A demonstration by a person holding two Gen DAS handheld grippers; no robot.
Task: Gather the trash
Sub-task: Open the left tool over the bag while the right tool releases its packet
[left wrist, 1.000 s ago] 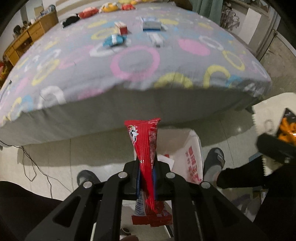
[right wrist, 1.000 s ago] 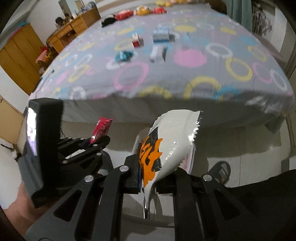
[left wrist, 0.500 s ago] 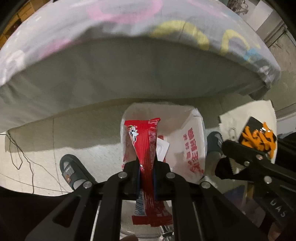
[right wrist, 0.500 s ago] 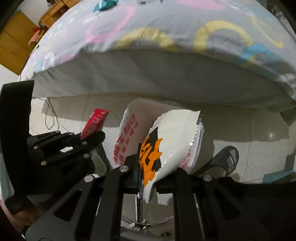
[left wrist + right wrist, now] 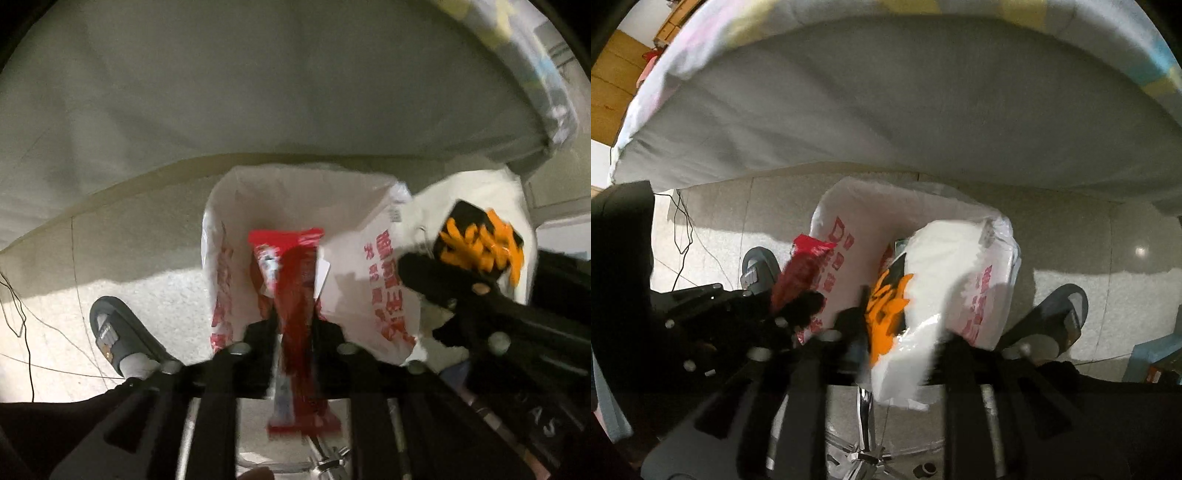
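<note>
My left gripper [image 5: 293, 332] is shut on a long red wrapper [image 5: 295, 295] and holds it upright over the open mouth of a white plastic bag with red lettering [image 5: 384, 280]. My right gripper [image 5: 886, 332] is shut on a white snack bag with orange and black print [image 5: 923, 288], held over the same plastic bag [image 5: 849, 221]. In the left wrist view the snack bag [image 5: 480, 240] and right gripper show at the right. In the right wrist view the red wrapper [image 5: 801, 266] and left gripper [image 5: 798, 306] show at the left.
The grey side of the bed [image 5: 258, 92] hangs just beyond the plastic bag. Grey slippers [image 5: 118, 332] [image 5: 1060, 314] stand on the tiled floor on both sides. Cables [image 5: 683, 229] run on the floor at the left. A chrome chair base [image 5: 864, 443] is below.
Both grippers have tilted down and moved closer to the plastic bag. The bed top with its scattered items has left the view. Both items stay gripped.
</note>
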